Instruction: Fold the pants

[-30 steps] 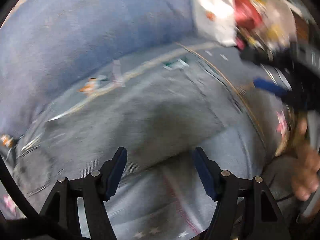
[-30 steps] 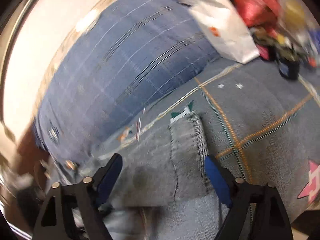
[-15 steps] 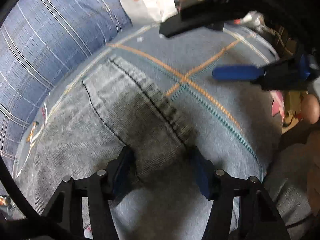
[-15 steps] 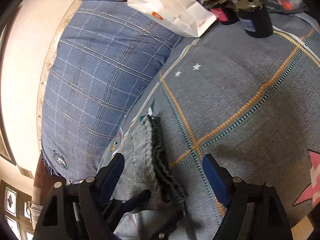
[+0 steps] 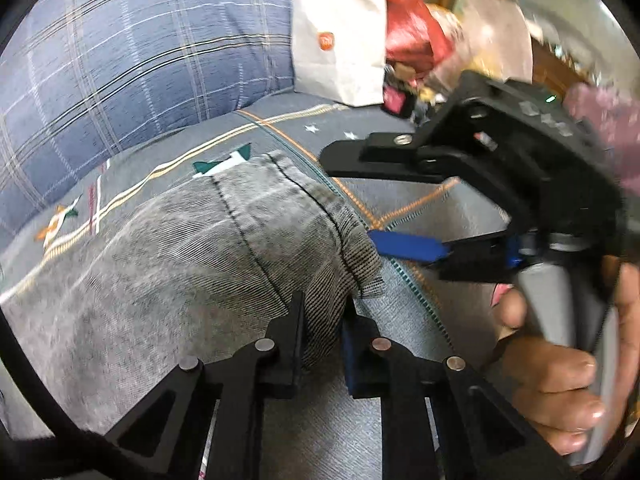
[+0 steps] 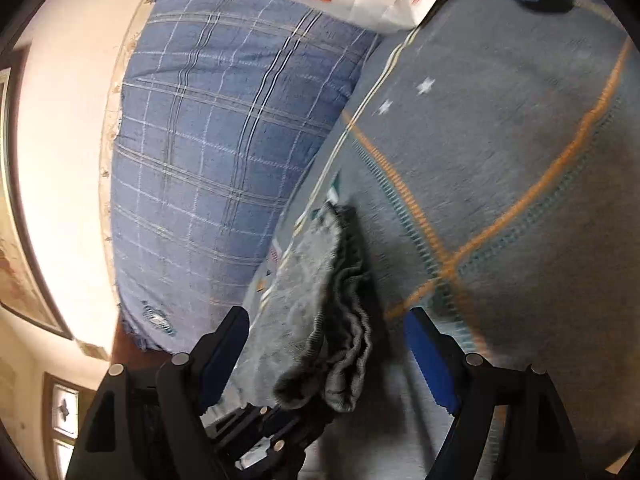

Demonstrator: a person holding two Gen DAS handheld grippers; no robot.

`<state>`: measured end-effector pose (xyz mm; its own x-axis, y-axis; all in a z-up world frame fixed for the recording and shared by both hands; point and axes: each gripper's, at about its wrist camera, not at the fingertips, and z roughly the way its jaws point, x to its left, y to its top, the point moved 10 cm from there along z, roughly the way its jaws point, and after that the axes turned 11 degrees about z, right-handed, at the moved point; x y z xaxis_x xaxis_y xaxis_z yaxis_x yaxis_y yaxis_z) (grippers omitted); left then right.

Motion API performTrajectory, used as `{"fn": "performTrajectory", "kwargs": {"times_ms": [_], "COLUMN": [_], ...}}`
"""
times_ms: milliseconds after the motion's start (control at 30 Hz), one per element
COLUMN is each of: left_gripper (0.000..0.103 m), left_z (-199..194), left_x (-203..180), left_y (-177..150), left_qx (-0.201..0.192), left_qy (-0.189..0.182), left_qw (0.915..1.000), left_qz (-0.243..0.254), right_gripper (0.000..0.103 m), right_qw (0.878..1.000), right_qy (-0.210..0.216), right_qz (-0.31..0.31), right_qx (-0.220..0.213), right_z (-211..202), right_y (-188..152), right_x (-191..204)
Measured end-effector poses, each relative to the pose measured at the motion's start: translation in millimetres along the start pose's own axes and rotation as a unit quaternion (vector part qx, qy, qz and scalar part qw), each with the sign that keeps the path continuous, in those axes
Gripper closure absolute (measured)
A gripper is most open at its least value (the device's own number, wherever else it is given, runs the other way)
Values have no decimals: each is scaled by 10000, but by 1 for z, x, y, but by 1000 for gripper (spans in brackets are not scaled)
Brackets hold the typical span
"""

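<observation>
The grey denim pants (image 5: 208, 256) lie on a grey patterned bedspread (image 5: 404, 200), their hem end raised. My left gripper (image 5: 322, 332) is shut on the hem corner of the pants. My right gripper (image 6: 328, 344) is open, its blue pads on either side of the layered hem edge of the pants (image 6: 332, 300). In the left wrist view the right gripper (image 5: 448, 200) reaches in from the right with one blue pad (image 5: 408, 245) beside the hem.
A blue plaid pillow (image 5: 132, 64) lies behind the pants, also in the right wrist view (image 6: 224, 152). A white paper bag (image 5: 340, 52) and red clutter (image 5: 412, 32) sit at the back. A wall (image 6: 64, 120) is at the left.
My left gripper closed onto the pants hem and lifted it. My right gripper moved in closer so the hem edge sits between its open pads.
</observation>
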<state>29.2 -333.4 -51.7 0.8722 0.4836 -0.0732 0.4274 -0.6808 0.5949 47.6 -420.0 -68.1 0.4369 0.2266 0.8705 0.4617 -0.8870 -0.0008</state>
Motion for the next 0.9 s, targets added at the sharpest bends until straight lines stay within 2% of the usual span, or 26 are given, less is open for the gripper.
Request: {"fn": "performTrajectory", "kwargs": {"times_ms": [100,167,233,300,367,433,600,667,733,900], "left_gripper": [87,87,88,88,88,88,88,88,88,88], "left_z": [-3,-5,-5,-5,-14,-28,-72,-90,-106,-156], "left_x": [4,4,7,8,7,8,26,38,54,95], "left_y": [-5,-4,-6,-9,-10,-4,-4,-12,-20,-44], "left_qx": [-84,-176,-237,-217,-284,-490,-875,-960,-1026,-1478], "left_qy": [-136,-212,-249,-296,-315,-364,-380,-429,-420,-511], "left_qw": [9993,9988,9981,9974,9968,9955,9885,9841,9792,9557], "left_qz": [-341,-404,-506,-619,-681,-729,-1174,-1429,-1697,-2493], "right_gripper": [21,21,41,79,87,89,89,89,89,89], "right_qw": [9998,9997,9988,9975,9965,9976,9911,9903,9888,9800], "right_qy": [50,-100,-385,-606,-786,-593,-146,69,113,66], "right_qz": [14,-25,-146,-220,-252,-341,-1276,-1348,-1458,-1987], "right_qx": [186,235,251,303,163,57,-339,-327,-297,54], "right_z": [14,24,35,46,46,40,19,19,23,45], "right_y": [-4,-6,-6,-7,-4,-4,-24,-38,-52,-95], "right_x": [7,6,3,-1,-6,2,60,79,95,157]}}
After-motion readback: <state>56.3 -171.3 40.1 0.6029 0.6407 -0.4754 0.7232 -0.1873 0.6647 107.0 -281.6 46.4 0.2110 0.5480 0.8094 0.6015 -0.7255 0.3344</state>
